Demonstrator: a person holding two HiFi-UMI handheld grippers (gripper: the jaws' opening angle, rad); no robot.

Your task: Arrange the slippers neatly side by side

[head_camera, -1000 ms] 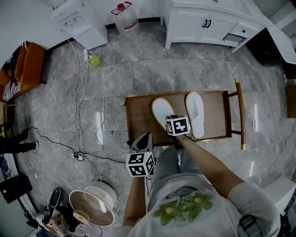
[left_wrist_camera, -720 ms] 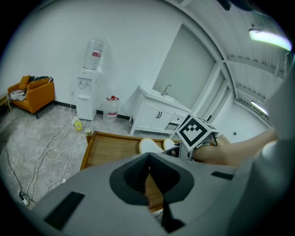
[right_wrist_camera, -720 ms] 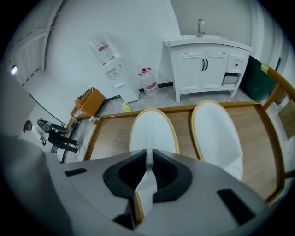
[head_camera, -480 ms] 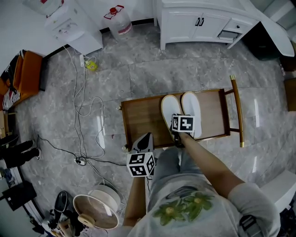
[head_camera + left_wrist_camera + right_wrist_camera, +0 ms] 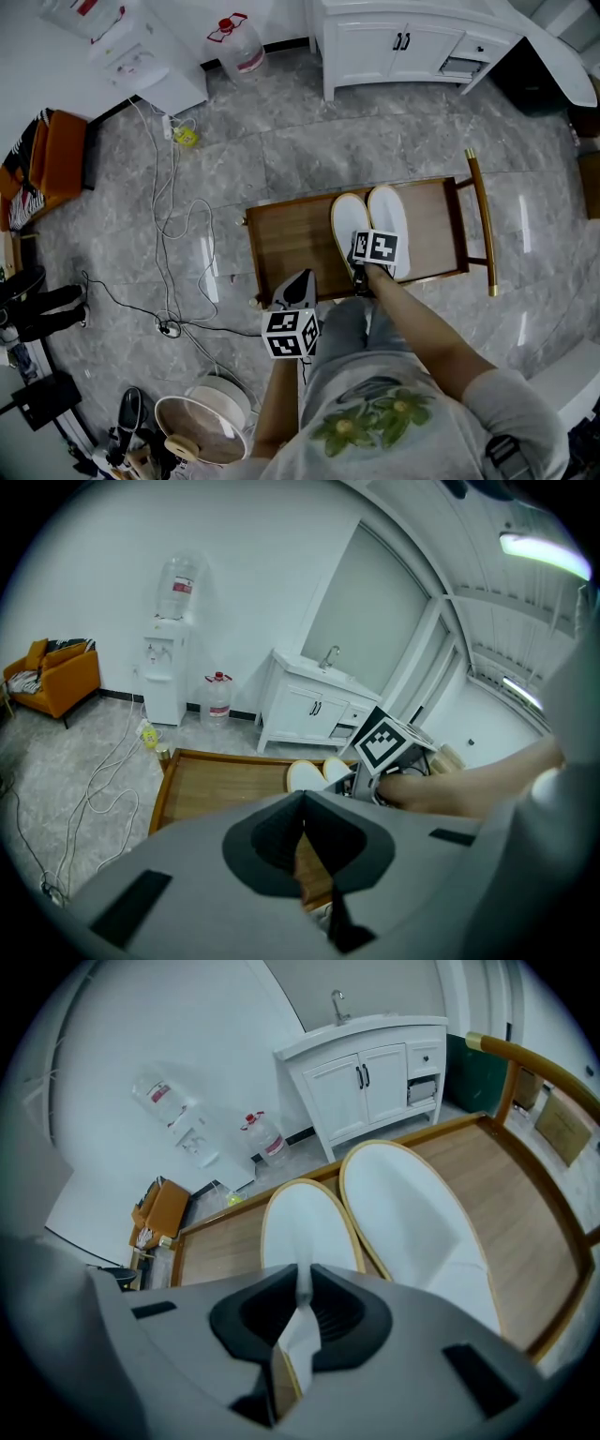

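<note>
My right claw is clamped on the left slipper. In the right gripper view a fold of its white cloth stands pinched between the pads at the near end, and the rest of the slipper lies flat on the counter. The right slipper lies just beside it. Both point the same way, away from me, and their inner edges meet. The pair sits on the right half of the counter, near its front rail, and the left half is bare wood.

My left claw hangs at the counter's front edge, well left of the slippers and touching neither. Its jaws are together with nothing between them; only wood shows past the tips in the left gripper view.
</note>
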